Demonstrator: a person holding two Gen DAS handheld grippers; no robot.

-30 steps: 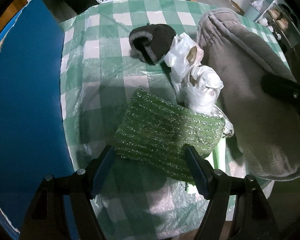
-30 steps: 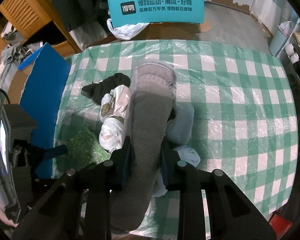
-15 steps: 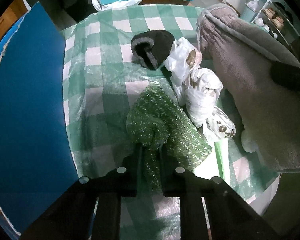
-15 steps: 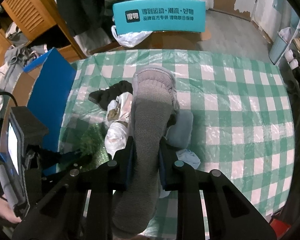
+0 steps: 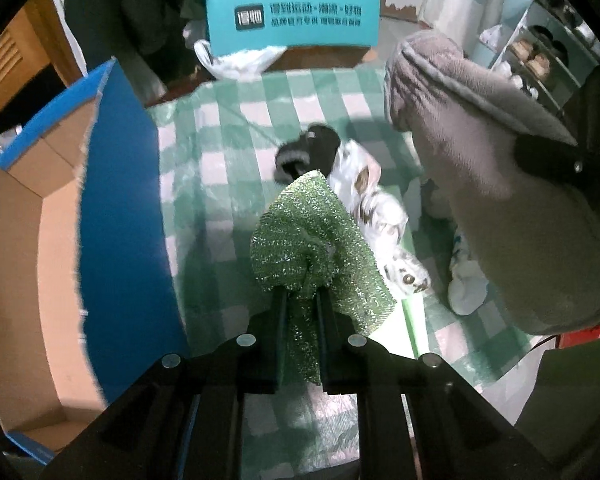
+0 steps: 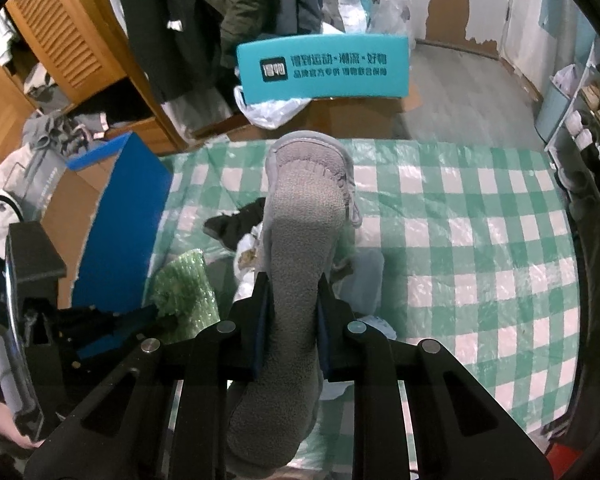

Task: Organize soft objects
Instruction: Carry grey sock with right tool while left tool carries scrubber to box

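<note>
My left gripper (image 5: 302, 294) is shut on a sparkly green cloth (image 5: 304, 236) and holds it above the checked table (image 5: 224, 152). The cloth also shows in the right wrist view (image 6: 182, 288). My right gripper (image 6: 290, 284) is shut on a grey fleece slipper (image 6: 304, 236) and holds it in the air; the slipper fills the right of the left wrist view (image 5: 496, 184). A dark fur-trimmed item (image 5: 312, 150) and crumpled white printed bags (image 5: 376, 208) lie on the table beyond the cloth.
An open cardboard box with blue flaps (image 5: 112, 216) stands at the table's left edge, also visible in the right wrist view (image 6: 118, 220). A teal sign (image 5: 294, 18) stands beyond the table. A pale grey-blue soft item (image 6: 364, 276) lies under the slipper. Shelves stand far right.
My left gripper closed on the green cloth and lifted it off the table. My right gripper rose further with the slipper. Both views now look from higher up.
</note>
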